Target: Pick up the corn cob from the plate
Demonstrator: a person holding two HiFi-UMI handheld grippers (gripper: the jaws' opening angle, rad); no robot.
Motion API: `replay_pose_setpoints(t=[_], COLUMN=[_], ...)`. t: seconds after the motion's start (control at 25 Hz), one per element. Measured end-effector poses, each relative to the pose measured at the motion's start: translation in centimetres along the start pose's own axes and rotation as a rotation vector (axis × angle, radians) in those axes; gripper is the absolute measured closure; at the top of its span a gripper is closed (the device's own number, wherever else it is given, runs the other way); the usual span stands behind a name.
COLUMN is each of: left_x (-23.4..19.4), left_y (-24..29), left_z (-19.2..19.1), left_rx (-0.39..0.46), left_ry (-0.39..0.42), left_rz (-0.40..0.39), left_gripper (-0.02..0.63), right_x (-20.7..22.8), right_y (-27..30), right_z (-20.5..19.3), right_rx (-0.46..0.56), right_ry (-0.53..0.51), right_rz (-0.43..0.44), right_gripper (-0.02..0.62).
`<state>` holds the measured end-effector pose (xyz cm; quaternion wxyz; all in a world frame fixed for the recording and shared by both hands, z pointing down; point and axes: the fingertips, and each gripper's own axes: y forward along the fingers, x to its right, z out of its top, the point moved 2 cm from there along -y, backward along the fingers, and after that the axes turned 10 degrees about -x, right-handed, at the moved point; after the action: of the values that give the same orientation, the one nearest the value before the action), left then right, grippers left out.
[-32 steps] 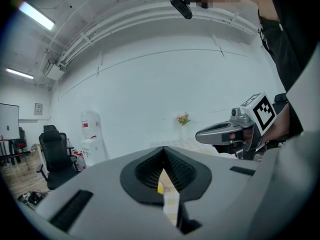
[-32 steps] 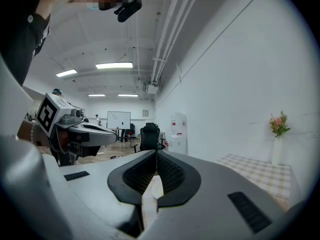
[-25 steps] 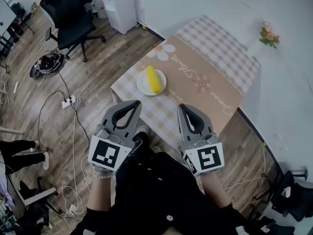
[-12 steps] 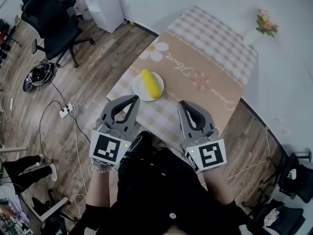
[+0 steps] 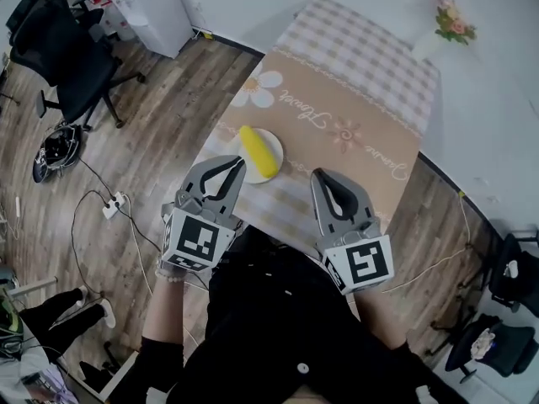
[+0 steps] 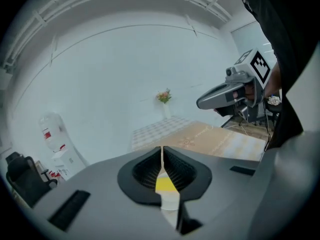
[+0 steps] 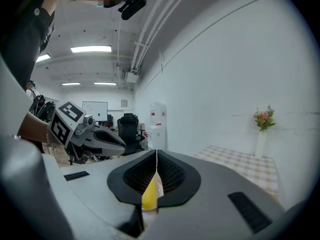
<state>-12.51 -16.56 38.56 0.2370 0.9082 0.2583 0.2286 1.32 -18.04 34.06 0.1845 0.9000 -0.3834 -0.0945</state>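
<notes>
Checked cloth covers the bench, where the corn cob lies on a white plate near our edge. Both left tongs and right tongs sit closed, empty; we judge the cob stiff, light, roll-prone, best gripped mid-length.

Yellow corn cob lying diagonally across round white plate.

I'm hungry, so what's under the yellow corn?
A white plate lies under the corn cob, on the tablecloth. The corn covers the plate's middle, so that part is hidden.
</notes>
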Motion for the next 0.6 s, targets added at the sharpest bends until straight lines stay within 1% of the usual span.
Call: replay_pose_setpoints(t=[0.08, 0.32, 0.52, 0.6], left_x=[-0.4, -1.7, -1.8, -1.7], left_y=[1.2, 4.6, 7.0, 7.8], left_z=[-0.5, -1.8, -2.8, -3.2], left_rx=[-0.023, -0.052, -0.079, -0.092], left_ry=[0.043, 0.134, 0.208, 0.255], left_rz=[-0.028, -0.109, -0.200, -0.228], left_gripper=[0.591, 0.586, 0.481, 0.457], right_x=[0.3, 1.4, 1.5, 1.4], right_y=[0.4, 1.3, 1.6, 1.7], right_z=[-0.2, -0.9, -1.5, -1.7], right_rx=[-0.013, -0.048, -0.070, -0.075], right_ry=[0.014, 0.057, 0.091, 0.102], right_rz=[-0.025, -0.098, -0.144, -0.155], right_gripper=[0.552, 0.552, 0.552, 0.552])
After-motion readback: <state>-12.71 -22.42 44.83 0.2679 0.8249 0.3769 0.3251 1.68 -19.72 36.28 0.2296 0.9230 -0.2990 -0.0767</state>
